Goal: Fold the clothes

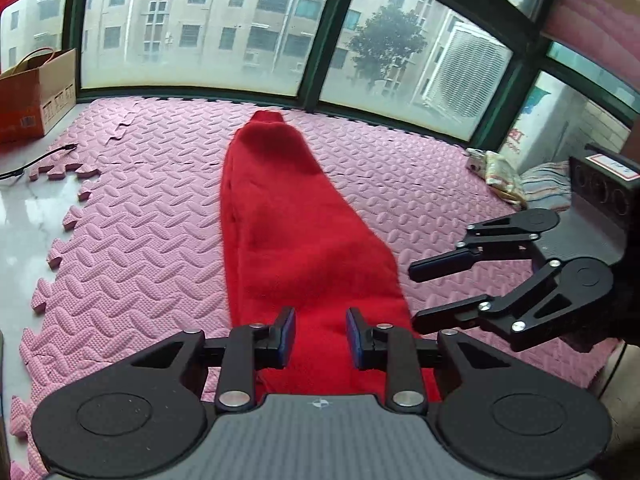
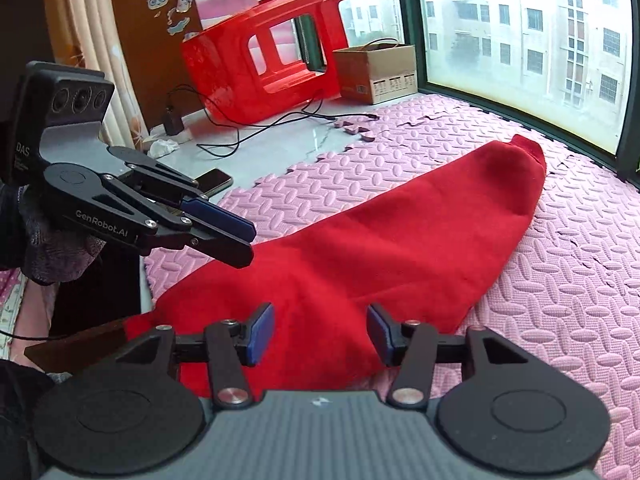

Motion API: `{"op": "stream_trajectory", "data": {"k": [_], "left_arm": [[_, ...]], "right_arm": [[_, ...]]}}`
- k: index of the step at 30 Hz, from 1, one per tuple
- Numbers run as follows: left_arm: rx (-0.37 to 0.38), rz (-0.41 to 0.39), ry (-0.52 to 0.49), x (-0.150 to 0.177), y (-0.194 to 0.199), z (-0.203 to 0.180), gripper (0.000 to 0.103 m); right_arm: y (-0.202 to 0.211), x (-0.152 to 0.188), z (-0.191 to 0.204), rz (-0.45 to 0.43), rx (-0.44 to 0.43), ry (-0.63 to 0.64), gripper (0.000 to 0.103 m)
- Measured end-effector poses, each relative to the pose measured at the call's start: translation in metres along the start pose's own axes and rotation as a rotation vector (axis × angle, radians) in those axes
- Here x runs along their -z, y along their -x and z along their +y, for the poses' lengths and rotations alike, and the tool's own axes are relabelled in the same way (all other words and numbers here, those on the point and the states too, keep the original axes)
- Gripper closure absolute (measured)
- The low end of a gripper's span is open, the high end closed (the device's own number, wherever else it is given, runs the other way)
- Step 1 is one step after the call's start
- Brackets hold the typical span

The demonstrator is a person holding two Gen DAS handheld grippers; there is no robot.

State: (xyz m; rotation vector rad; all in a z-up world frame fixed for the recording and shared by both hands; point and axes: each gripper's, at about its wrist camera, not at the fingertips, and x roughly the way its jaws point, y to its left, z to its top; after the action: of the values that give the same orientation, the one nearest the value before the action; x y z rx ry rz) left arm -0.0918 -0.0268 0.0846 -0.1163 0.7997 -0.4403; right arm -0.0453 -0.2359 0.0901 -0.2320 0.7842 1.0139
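A red fleece garment lies folded into a long narrow strip on the pink foam mat, running from near me to the window. It also shows in the right wrist view. My left gripper is open and empty, hovering just above the strip's near end. My right gripper is open and empty, above the same near end, a little to the right. Each gripper shows in the other's view: the right gripper at the garment's right edge, the left gripper over its left edge.
A cardboard box stands at the far left by the window. A red plastic stool lies on its side beyond it. A black cable and a phone lie on the bare floor. A small cloth pile is at the right.
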Motion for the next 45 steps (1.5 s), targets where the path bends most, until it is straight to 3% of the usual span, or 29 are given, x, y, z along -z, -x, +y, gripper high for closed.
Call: {"op": "stream_trajectory", "data": {"k": [3, 5, 15, 18, 24, 32, 45], "left_arm": [[0.056, -0.001, -0.056, 0.013, 0.01, -0.015, 0.074], [0.044, 0.014, -0.079, 0.023, 0.009, -0.016, 0.074], [0.021, 0.008, 0.0, 0.042, 0.014, 0.017, 0.074], [0.022, -0.018, 0.0, 0.038, 0.02, 0.017, 0.074], [0.045, -0.047, 0.025, 0.024, 0.013, 0.016, 0.074], [0.021, -0.004, 0.099, 0.01, -0.006, 0.03, 0.074], [-0.014, 0.012, 0.145, -0.051, -0.057, 0.048, 0.071]], "right_arm": [[0.0, 0.006, 0.02, 0.002, 0.003, 0.017, 0.05], [-0.002, 0.009, 0.033, -0.002, 0.006, 0.028, 0.049], [-0.025, 0.017, 0.061, -0.012, 0.045, -0.018, 0.049], [-0.014, 0.013, 0.055, -0.028, 0.056, -0.039, 0.043], [-0.011, 0.001, 0.019, -0.074, 0.114, -0.151, 0.043], [-0.024, -0.023, -0.041, -0.09, 0.145, -0.272, 0.043], [-0.061, -0.063, -0.163, -0.138, 0.205, -0.46, 0.043]]}}
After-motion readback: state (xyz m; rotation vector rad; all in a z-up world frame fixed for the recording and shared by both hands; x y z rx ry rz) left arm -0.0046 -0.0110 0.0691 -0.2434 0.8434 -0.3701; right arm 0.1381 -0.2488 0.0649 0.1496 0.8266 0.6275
